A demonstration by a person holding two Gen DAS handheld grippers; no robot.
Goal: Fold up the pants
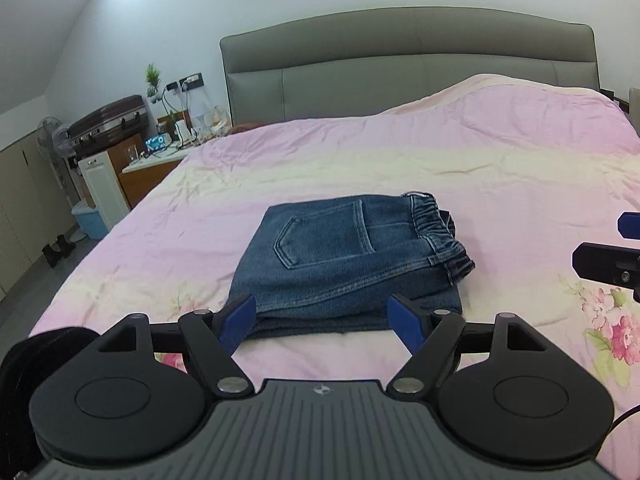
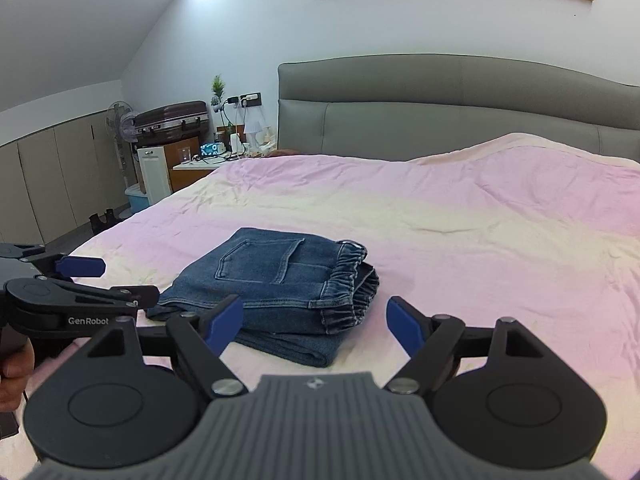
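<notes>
Blue denim pants (image 1: 344,260) lie folded into a compact stack on the pink bedspread (image 1: 460,168), back pocket up, elastic waistband at the right. They also show in the right wrist view (image 2: 280,284). My left gripper (image 1: 322,316) is open and empty, held just in front of the stack's near edge. My right gripper (image 2: 316,322) is open and empty, held above the stack's near right corner. The left gripper also shows from the side at the left of the right wrist view (image 2: 116,280). Part of the right gripper shows at the right edge of the left wrist view (image 1: 612,248).
A grey padded headboard (image 2: 460,112) stands at the far end. Left of the bed are a nightstand (image 2: 192,168) with cables and small items, a suitcase (image 2: 172,122), a fan (image 2: 120,120) and a blue bin (image 1: 90,220). The bedspread (image 2: 480,220) extends to the right.
</notes>
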